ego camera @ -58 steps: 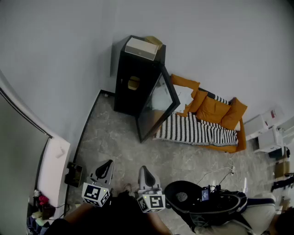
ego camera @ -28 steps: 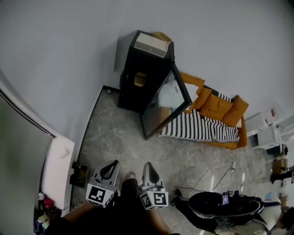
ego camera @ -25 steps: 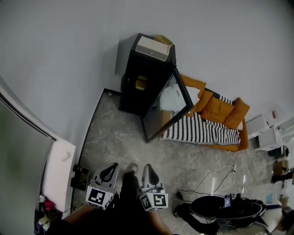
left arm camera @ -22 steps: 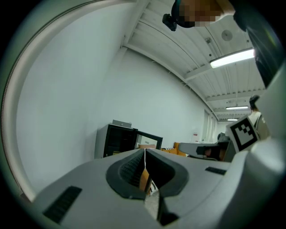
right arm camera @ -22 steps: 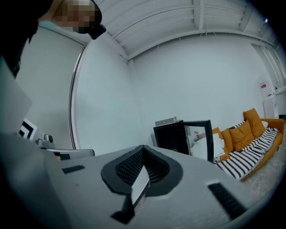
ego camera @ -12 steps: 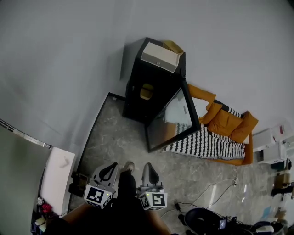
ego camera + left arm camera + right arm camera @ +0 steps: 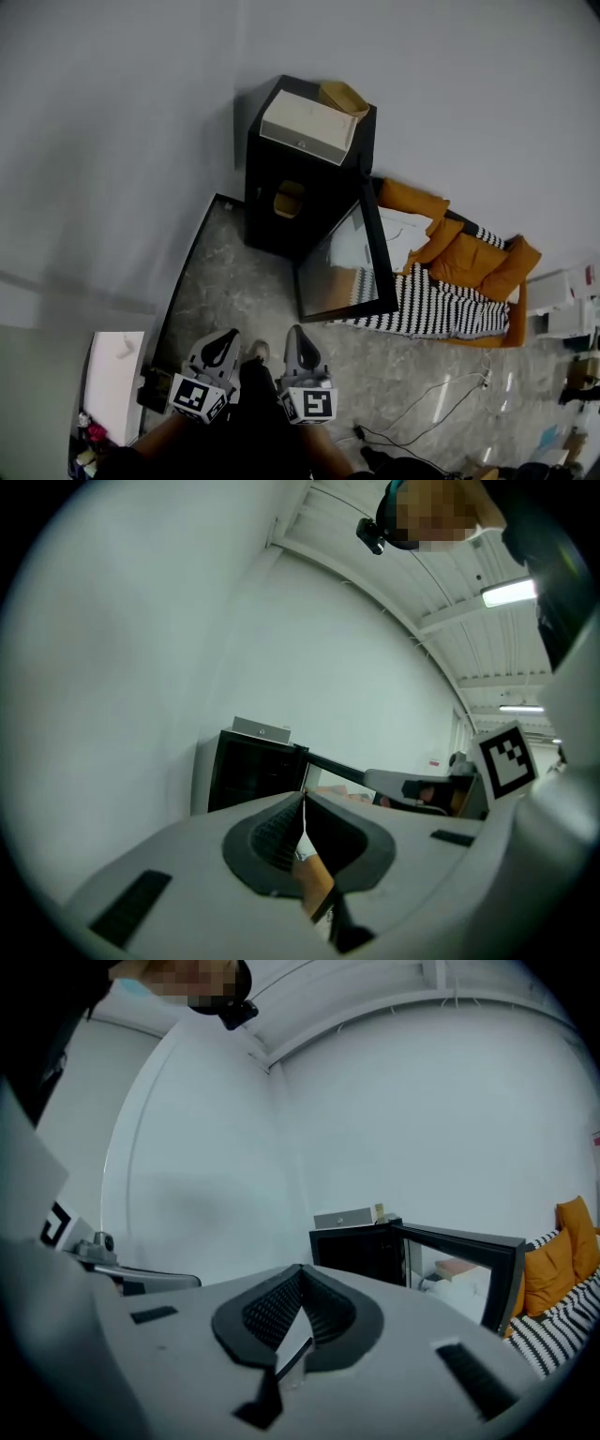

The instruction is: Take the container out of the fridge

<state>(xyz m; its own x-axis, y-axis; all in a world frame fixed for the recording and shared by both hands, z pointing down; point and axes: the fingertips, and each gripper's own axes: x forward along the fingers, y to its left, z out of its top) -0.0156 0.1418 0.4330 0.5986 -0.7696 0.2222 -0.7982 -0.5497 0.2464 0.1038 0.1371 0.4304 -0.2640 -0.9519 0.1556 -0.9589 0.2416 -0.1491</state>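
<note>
Yellowish container (image 7: 288, 199) sits inside black fridge (image 7: 272, 234); glass door (image 7: 345, 267) swung wide to right. L gripper (image 7: 225, 336) & R gripper (image 7: 293, 333) both clenched, empty, well apart from fridge.

Risks: jaws left shut at reach shove container deeper; arm clips door edge; cardboard box (image 7: 307, 127) on fridge top gets knocked.

Room: floor (image 7: 234, 281) ahead open. Wall close on left, sofa (image 7: 469, 262) beyond door, cable (image 7: 360, 432) to right = trip hazard.

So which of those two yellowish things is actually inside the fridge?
The lower one: the yellow container inside the black fridge; the other yellowish thing lies on top, beside the pale box.
</note>
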